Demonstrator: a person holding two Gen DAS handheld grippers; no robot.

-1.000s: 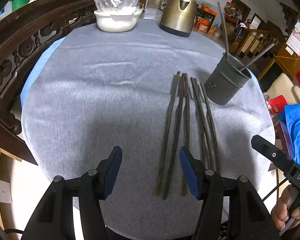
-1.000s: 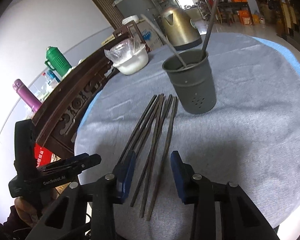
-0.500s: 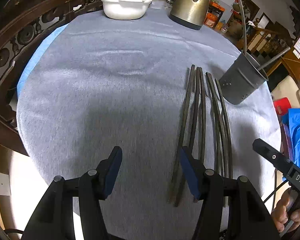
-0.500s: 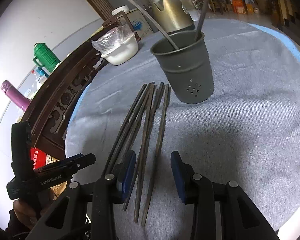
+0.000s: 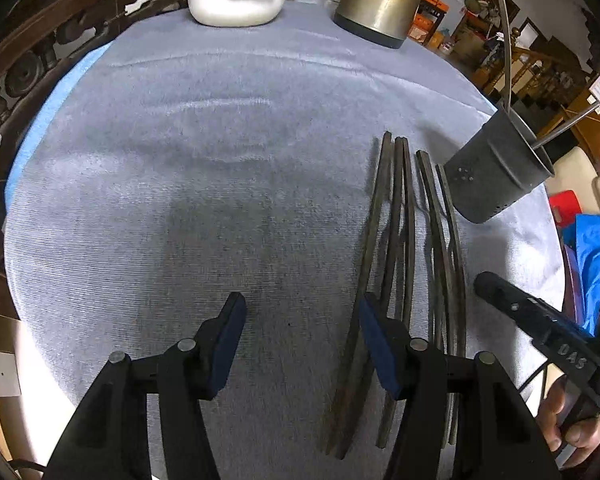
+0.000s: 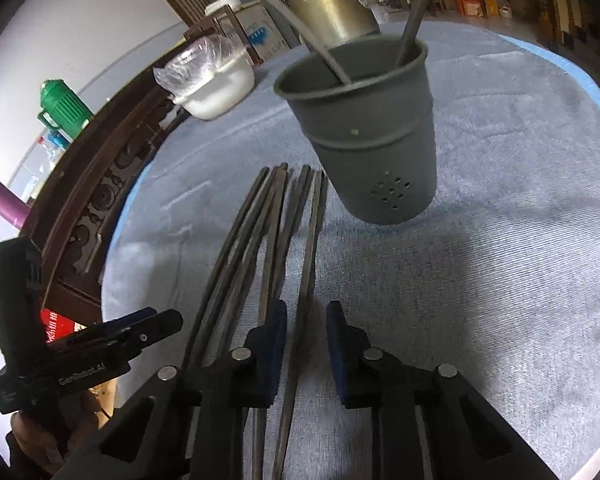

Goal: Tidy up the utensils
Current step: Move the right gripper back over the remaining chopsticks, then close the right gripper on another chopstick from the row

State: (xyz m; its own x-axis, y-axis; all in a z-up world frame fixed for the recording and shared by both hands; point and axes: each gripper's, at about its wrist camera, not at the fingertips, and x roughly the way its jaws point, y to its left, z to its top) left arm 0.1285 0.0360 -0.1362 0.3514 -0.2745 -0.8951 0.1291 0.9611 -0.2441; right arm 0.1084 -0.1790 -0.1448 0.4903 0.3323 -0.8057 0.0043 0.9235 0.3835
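Our right gripper (image 6: 306, 336), jaws just narrowing, straddles one chopstick (image 6: 305, 280) at lower centre, bound for the holder (image 6: 364, 128); no pinch yet.

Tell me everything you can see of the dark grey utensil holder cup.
The dark grey utensil holder cup looks like matte metal or plastic, tapering toward its base, with a ridge round the middle and a cluster of small drain holes low on its wall. It stands upright on the grey tablecloth, beside the far ends of the loose dark chopsticks, and holds two thin grey utensil handles.
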